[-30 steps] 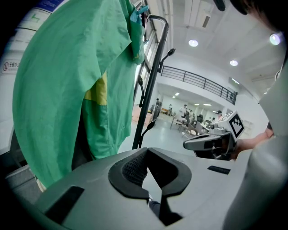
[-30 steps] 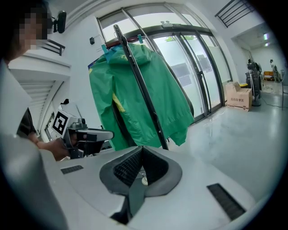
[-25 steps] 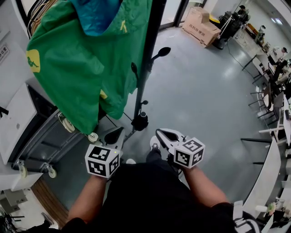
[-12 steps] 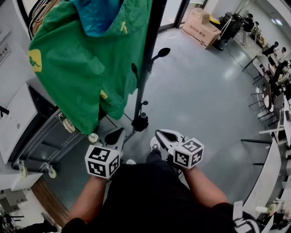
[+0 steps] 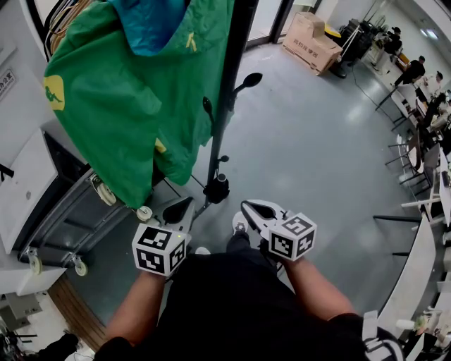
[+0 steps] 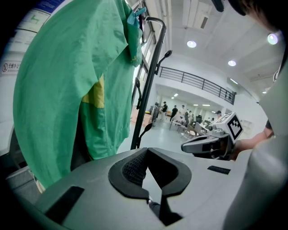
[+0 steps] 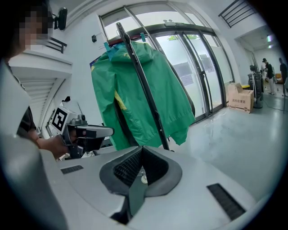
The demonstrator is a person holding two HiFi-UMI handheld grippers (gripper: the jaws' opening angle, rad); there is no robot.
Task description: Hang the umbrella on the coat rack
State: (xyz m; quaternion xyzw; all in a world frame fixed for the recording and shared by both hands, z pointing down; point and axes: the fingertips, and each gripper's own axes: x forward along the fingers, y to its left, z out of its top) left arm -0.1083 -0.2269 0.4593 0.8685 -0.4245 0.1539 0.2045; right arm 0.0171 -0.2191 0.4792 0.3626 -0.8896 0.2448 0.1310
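Head view first: we look down at two arms and a black shirt. Each hand holds a gripper. The left gripper point(image 5: 182, 208) and the right gripper point(image 5: 252, 209) sit side by side, a little apart. Both point toward the coat rack point(image 5: 229, 92). Each one has a cube point(image 5: 158, 248) with black and white squares on its back end.

In the left gripper view we see its two jaws pressed together at the tips. Nothing is between them. In the right gripper view the jaws are pressed together too, and they hold nothing.

The coat rack is a tall black pole right in front of us. It stands on the grey floor point(image 5: 310, 148). Short black hooks point(image 5: 250, 80) stick out from it. A big green jacket point(image 5: 134, 99) hangs on the rack, on the left side of the pole. There is a bit of blue cloth point(image 5: 148, 21) at its top. Neither gripper touches the rack or the jacket.

We cannot pick out the umbrella for sure in any view.

Left of the jacket is a grey cart point(image 5: 84, 211) on small wheels. Far off past the rack sits a brown cardboard box point(image 5: 310, 39), near tall glass doors point(image 7: 198, 67). Over on the right are desks point(image 5: 423, 247) and some people point(image 5: 416, 68), all well away from us.
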